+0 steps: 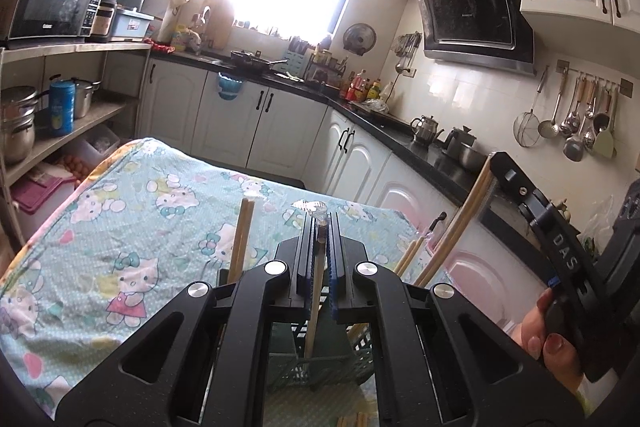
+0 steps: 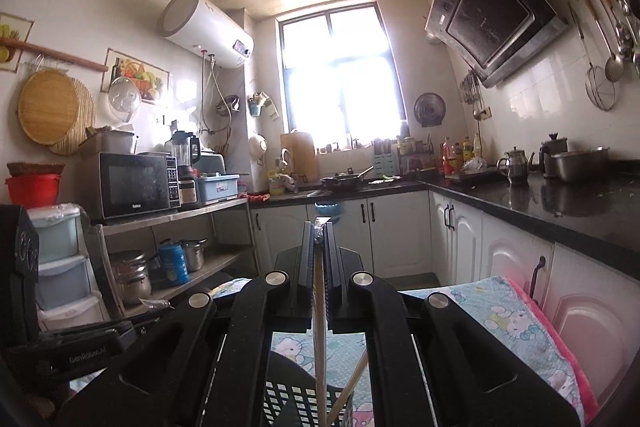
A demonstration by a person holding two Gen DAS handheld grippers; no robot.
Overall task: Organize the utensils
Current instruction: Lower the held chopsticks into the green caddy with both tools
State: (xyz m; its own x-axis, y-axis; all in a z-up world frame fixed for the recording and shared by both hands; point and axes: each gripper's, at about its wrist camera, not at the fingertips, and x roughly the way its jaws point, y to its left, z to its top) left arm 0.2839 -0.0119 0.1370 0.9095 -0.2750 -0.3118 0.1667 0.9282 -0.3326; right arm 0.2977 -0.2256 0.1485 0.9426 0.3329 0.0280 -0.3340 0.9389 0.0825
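The left gripper (image 1: 320, 223) is pinching a single wooden chopstick (image 1: 314, 307) between closed jaws, its lower end hanging into the dark slotted basket (image 1: 320, 367) on the cartoon-print tablecloth (image 1: 140, 219). The right gripper (image 2: 319, 227) is likewise clamping one chopstick (image 2: 319, 339) upright, over the basket (image 2: 288, 403). More chopsticks (image 1: 242, 239) are standing in the basket just beside the left gripper.

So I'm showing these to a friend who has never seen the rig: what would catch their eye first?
Probably the black left gripper and right gripper, each shut on a wooden chopstick hanging toward a dark slotted utensil basket. Then the cartoon-cat tablecloth under them, and the glaring window at the kitchen's far end.
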